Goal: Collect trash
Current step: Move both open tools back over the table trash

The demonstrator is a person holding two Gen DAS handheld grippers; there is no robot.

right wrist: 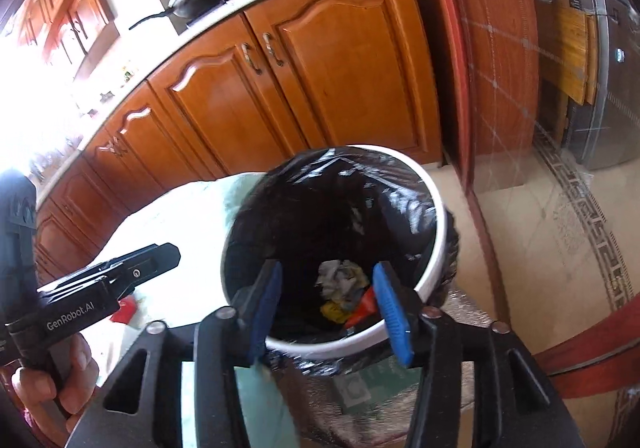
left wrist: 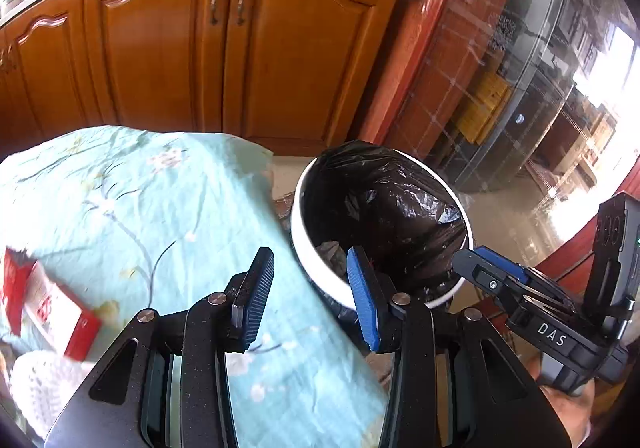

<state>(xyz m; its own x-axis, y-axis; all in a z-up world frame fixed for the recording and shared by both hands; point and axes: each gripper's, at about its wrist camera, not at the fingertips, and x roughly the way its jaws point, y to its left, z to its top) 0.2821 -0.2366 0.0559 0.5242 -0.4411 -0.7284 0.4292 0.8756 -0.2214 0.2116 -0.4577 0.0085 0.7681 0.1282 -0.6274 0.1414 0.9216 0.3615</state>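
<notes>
Table with floral cloth [left wrist: 132, 200]: it spreads ahead and left of your left gripper [left wrist: 310, 296], whose jaws are spread and empty; white bin with black liner [right wrist: 434, 248] sits just off its right edge, directly under your right gripper [right wrist: 328, 308], also spread and empty, with crumpled trash [right wrist: 340, 288] already at the bottom. Red-and-white carton [left wrist: 48, 308]: probably the next piece, it lies on the cloth well left of your left gripper, long axis running diagonally, nearer that hand, with a white knitted item [left wrist: 44, 388] just beside it.
</notes>
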